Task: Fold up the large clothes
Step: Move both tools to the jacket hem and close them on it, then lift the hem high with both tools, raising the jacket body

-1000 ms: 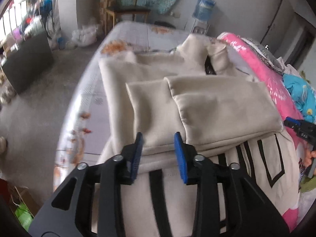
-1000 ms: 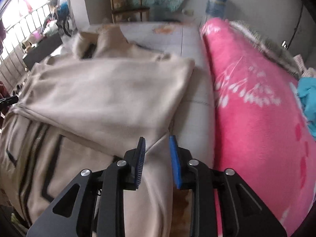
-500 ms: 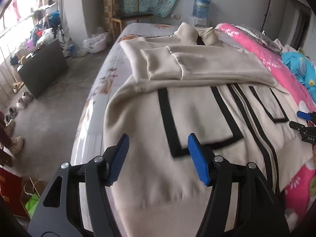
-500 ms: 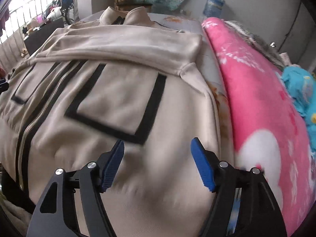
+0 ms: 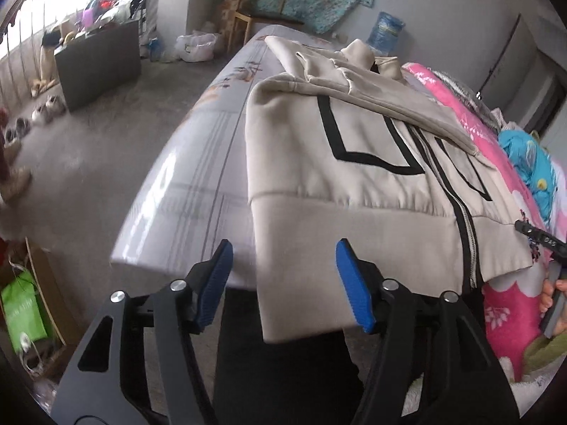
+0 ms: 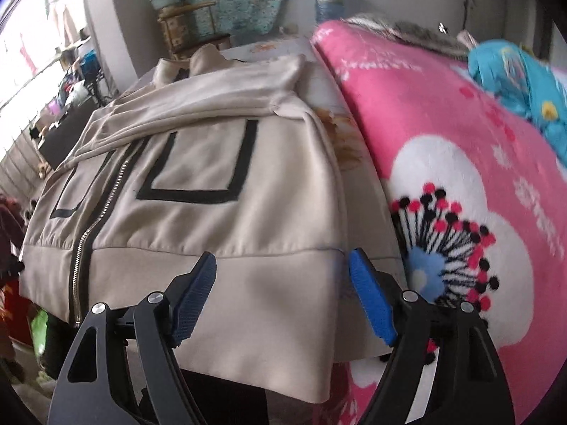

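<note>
A beige zip jacket (image 5: 354, 184) with black outlines lies face up on the bed (image 5: 198, 184), and both sleeves (image 5: 389, 102) are folded across its chest. My left gripper (image 5: 285, 283) hovers at the hem's left corner. Its jaws are closing, the hem band lies between them, and the pads stand apart from the cloth. In the right wrist view the jacket (image 6: 198, 219) fills the middle, its zip (image 6: 102, 205) towards the left. My right gripper (image 6: 283, 297) is at the hem's right corner. Its jaws are opening, wide apart over the band, and grip nothing.
A pink flowered blanket (image 6: 443, 124) borders the jacket on the right, with a turquoise cloth (image 6: 524, 81) on it. Left of the bed is bare floor with a dark cabinet (image 5: 99, 60), shoes (image 5: 46, 109) and a green bag (image 5: 23, 311). A chair (image 5: 262, 17) stands beyond the bed.
Both grippers have drawn back from the folded sleeves to the jacket's hem at the near bed edge. Both sets of jaws stand much wider than one second ago.
</note>
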Motion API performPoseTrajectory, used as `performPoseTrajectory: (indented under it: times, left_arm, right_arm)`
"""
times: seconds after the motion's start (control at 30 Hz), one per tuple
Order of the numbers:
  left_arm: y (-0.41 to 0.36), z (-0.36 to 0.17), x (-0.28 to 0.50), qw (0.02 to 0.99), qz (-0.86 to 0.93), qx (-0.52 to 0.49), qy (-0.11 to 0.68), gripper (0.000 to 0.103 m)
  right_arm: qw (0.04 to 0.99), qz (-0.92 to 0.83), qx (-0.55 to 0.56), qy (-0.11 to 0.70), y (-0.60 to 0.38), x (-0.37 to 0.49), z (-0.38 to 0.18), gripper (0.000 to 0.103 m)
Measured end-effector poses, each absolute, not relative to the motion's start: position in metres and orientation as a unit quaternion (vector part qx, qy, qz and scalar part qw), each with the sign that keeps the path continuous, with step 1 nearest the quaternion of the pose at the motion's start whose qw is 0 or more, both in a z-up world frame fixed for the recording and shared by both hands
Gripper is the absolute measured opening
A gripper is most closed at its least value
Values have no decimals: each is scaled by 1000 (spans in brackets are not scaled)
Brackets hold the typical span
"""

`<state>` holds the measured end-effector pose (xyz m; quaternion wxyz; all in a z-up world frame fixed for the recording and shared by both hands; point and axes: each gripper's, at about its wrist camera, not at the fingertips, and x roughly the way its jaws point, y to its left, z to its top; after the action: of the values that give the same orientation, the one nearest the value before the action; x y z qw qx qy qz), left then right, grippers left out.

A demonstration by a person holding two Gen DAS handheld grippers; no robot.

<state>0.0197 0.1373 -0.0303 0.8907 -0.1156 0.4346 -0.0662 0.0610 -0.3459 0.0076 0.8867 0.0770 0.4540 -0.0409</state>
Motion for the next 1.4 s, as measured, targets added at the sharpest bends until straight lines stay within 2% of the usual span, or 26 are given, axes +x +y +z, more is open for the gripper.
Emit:
performPoseTrajectory:
  times: [0.1, 0.2, 0.3, 0.37, 0.4, 0.43, 0.47, 0.5, 0.57, 0.67, 0.9, 1.07, 1.1, 1.17, 1.23, 1.27, 1.33, 1.4]
  left_arm:
    - [136, -36, 13, 890, -68, -121, 434, 47]
    - [134, -40, 15, 885, -76, -141, 437, 36]
    - [131, -42, 15, 884, -74, -152, 436, 35]
    - [131, -42, 14, 885, -65, -155, 435, 30]
    - [132, -42, 15, 884, -61, -156, 436, 24]
    - [133, -42, 16, 884, -57, -157, 437, 16]
    - [134, -41, 17, 884, -55, -155, 438, 13]
    - [134, -38, 17, 885, -55, -150, 437, 7]
    - [131, -29, 16, 891, -54, -128, 431, 5]
    - [122, -12, 11, 902, -59, -86, 420, 4]
    - [144, 18, -4, 894, -83, -110, 427, 4]
    - [154, 6, -17, 882, -90, -100, 452, 5]
    - [153, 2, -17, 880, -87, -96, 457, 7]
    - [151, -8, -16, 877, -76, -81, 467, 15]
    - [150, -14, -15, 871, -82, -87, 476, 33]
    - [151, -15, -15, 869, -89, -92, 477, 38]
    - [151, -16, -15, 869, -98, -92, 476, 53]
    - [150, -19, -17, 870, -96, -90, 475, 61]
  right_arm:
    - [886, -31, 101, 452, -345, 53, 5, 75]
    - [882, -39, 99, 458, -340, 50, 2, 64]
    - [880, -58, 103, 460, -339, 41, 2, 50]
    - [878, -65, 109, 461, -343, 35, 1, 36]
    - [877, -70, 111, 461, -344, 33, 1, 33]
    - [877, -73, 110, 461, -345, 32, 3, 23]
    - [878, -73, 111, 460, -346, 31, 5, 14]
    - [879, -71, 115, 457, -348, 30, 7, 10]
    - [885, -67, 117, 446, -347, 27, 14, 6]
    - [893, -59, 117, 431, -343, 22, 27, 5]
    - [894, -26, 121, 430, -333, -12, 52, 5]
    - [867, -2, 142, 478, -331, -30, 26, 7]
    - [863, -4, 139, 486, -332, -30, 19, 8]
    - [851, -13, 144, 506, -339, -30, 6, 21]
    - [846, -5, 168, 506, -347, -31, 4, 36]
    - [847, -2, 181, 501, -351, -32, 4, 44]
    - [851, 4, 200, 486, -360, -36, 6, 50]
    - [850, 6, 219, 478, -368, -35, 5, 57]
